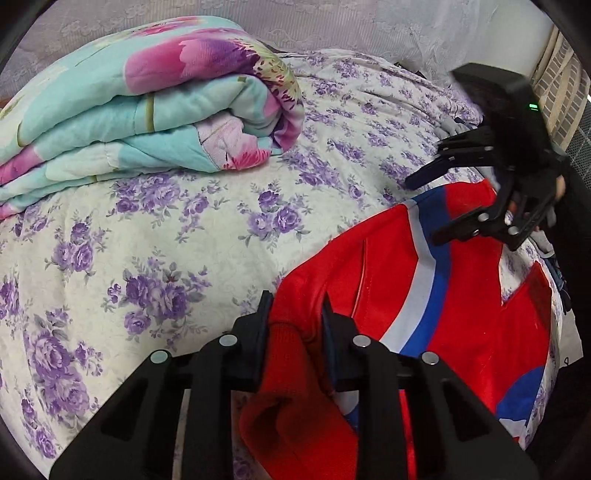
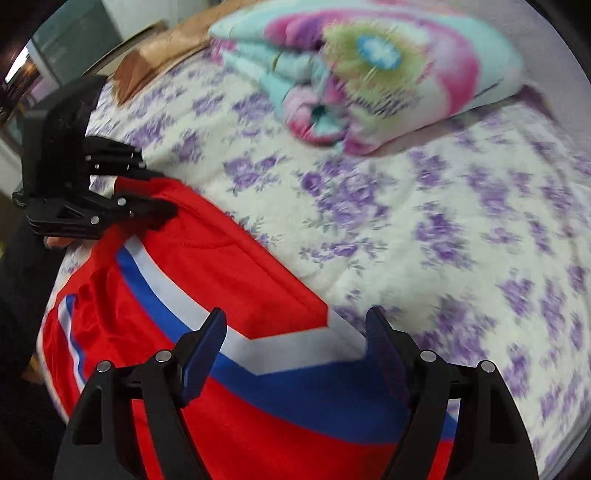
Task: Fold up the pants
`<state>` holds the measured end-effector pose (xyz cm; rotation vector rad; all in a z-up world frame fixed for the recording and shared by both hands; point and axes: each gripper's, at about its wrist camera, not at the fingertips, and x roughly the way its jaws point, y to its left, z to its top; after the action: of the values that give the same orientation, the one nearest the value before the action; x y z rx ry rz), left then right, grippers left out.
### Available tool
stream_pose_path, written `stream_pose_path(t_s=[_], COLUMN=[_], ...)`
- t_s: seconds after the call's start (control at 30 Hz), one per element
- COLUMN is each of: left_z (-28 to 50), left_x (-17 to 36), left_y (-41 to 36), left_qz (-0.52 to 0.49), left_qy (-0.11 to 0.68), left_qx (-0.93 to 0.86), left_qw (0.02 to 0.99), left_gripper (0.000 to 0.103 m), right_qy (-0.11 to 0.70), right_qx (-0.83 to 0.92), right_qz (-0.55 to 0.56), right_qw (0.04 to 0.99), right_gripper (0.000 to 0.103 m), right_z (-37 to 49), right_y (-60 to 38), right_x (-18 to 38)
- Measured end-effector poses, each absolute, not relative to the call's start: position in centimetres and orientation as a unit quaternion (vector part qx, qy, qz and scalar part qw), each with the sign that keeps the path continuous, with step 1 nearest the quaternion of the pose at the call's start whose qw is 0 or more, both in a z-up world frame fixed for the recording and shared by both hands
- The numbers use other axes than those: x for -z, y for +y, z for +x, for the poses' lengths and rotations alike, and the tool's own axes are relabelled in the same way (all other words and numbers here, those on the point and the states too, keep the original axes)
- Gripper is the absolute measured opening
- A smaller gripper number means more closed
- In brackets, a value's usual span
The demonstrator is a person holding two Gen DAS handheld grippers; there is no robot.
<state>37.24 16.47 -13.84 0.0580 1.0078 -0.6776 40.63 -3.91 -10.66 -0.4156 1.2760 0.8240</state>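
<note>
Red pants (image 1: 461, 295) with a white and blue stripe lie spread on the bed. In the left wrist view my left gripper (image 1: 295, 314) is shut on a ribbed red edge of the pants, and the cloth bunches up between its fingers. The right wrist view shows the same grip at the pants' far left corner (image 2: 147, 199). My right gripper (image 2: 297, 321) hangs open just above the pants (image 2: 221, 266), over the stripe, with nothing pinched. It also shows at the far end of the pants in the left wrist view (image 1: 424, 208), held by a hand.
A folded turquoise and pink quilt (image 1: 147, 110) (image 2: 388, 74) lies at the back of the bed. The white sheet with purple flowers (image 1: 147, 258) (image 2: 443, 240) covers the bed. A lace curtain (image 1: 332, 26) hangs behind. A brown cloth (image 2: 155, 55) lies at the far edge.
</note>
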Motion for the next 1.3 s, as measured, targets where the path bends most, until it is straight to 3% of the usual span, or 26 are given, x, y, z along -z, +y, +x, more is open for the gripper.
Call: stream_pose_path(t_s=[0.07, 0.13, 0.17, 0.37, 0.57, 0.73, 0.87, 1.03, 1.3], left_z=[37.2, 37.2, 37.3, 38.1, 39.6, 38.9, 35.7, 26.1, 16.0], left_x=[13.8, 13.8, 13.9, 13.2, 14.9, 12.7, 9.1, 5.0, 7.9], left_y=[16.7, 16.7, 16.8, 17.8, 17.4, 17.5, 17.8, 16.7, 17.4], left_qz=[0.023, 0.020, 0.019, -0.004, 0.016, 0.006, 0.004, 0.069, 0.085], left_qy=[0.474, 0.474, 0.476, 0.466, 0.483, 0.465, 0.448, 0.402, 0.420], left_qx=[0.319, 0.318, 0.316, 0.277, 0.242, 0.250, 0.260, 0.274, 0.298], left_qw=[0.820, 0.820, 0.820, 0.841, 0.842, 0.849, 0.856, 0.871, 0.853], left_gripper=[0.023, 0.023, 0.023, 0.023, 0.024, 0.024, 0.024, 0.024, 0.023], right_qy=[0.594, 0.595, 0.585, 0.512, 0.534, 0.515, 0.484, 0.463, 0.503], right_qx=[-0.373, -0.375, -0.392, -0.380, -0.359, -0.351, -0.354, -0.366, -0.363], right_qz=[-0.187, -0.180, -0.180, -0.147, -0.151, -0.134, -0.128, -0.127, -0.149], right_qw=[0.688, 0.687, 0.687, 0.757, 0.751, 0.771, 0.790, 0.797, 0.770], right_gripper=[0.079, 0.041, 0.010, 0.009, 0.009, 0.009, 0.009, 0.010, 0.010], right_z=[41.2, 40.9, 40.2, 41.2, 42.3, 40.6, 36.2, 26.4, 12.2], right_y=[-3.7, -3.7, -3.6, -5.0, -3.6, -4.8, -5.9, -5.5, -2.4], right_x=[12.2, 13.4, 13.3, 9.7, 12.2, 9.0, 4.3, 1.8, 6.6])
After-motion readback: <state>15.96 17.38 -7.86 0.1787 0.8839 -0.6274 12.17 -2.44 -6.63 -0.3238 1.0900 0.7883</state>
